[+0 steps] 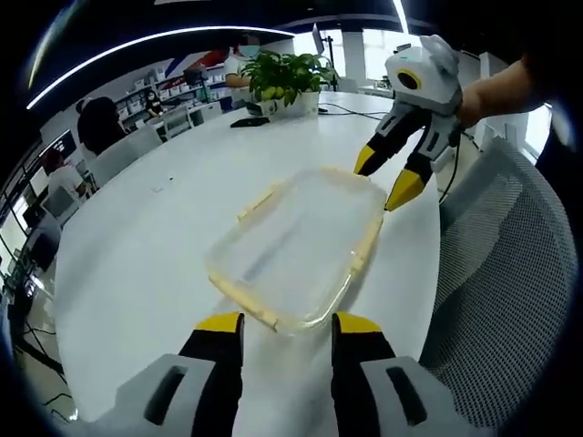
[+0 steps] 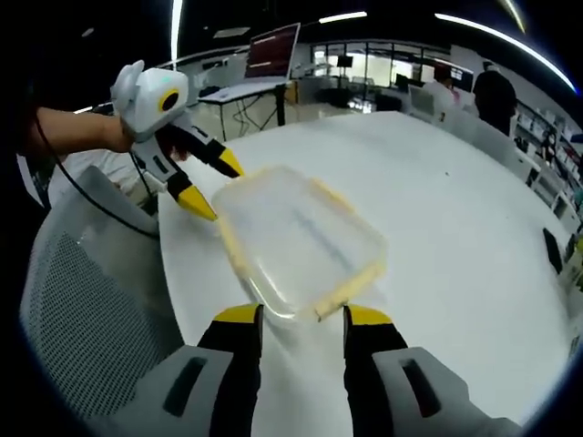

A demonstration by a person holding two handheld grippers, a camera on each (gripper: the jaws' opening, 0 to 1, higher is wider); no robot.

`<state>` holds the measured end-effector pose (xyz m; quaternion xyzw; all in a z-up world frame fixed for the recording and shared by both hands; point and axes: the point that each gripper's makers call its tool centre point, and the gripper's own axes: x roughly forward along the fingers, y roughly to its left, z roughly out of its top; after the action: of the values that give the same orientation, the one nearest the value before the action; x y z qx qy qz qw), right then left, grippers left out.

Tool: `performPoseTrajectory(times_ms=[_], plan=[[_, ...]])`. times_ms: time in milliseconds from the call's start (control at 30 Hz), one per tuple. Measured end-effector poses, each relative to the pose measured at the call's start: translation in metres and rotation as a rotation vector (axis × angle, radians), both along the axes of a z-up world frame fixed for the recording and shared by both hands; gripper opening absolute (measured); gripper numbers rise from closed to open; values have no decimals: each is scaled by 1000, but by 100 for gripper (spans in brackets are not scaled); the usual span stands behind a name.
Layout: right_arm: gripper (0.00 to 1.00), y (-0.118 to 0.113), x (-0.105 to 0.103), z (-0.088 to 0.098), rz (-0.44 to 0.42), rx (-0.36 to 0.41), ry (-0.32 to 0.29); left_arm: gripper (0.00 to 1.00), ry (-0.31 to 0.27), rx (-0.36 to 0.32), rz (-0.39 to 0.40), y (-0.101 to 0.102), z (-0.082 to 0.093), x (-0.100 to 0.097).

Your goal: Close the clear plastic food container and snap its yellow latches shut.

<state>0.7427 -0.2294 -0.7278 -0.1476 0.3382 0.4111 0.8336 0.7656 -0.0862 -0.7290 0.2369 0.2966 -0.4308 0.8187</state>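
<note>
White desk (image 1: 182,182), large and rounded, carrying all below; mesh-backed chair (image 1: 510,300) drawn up at its near edge. Clear plastic food container (image 1: 296,246), lying flat close to that near edge, lid apparently seated on top though seating hard to confirm through the clear plastic. Yellow latches (image 1: 366,244) along the container's rim, looking splayed outward, not yet snapped. Left tongs (image 1: 287,326), jaws parted, empty, poised just short of one end of the container. Right tongs (image 2: 301,319), likewise parted and empty, at the opposite end; seen also from the left gripper view (image 1: 393,175) hovering at the far end. Potted plant (image 1: 287,77) well apart, toward the far edge. Advice for the step in hand: steady one end with flat jaw tips, press each latch down squarely over the rim, working opposite sides in turn to avoid skating the container across the desk.
</note>
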Motion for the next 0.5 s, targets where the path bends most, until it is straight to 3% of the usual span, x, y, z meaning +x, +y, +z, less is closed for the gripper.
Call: performPoseTrajectory(times_ms=[500], plan=[[33,-2,20,-1,-4,-8,-3,30,5,4,11,-4,-1,17]])
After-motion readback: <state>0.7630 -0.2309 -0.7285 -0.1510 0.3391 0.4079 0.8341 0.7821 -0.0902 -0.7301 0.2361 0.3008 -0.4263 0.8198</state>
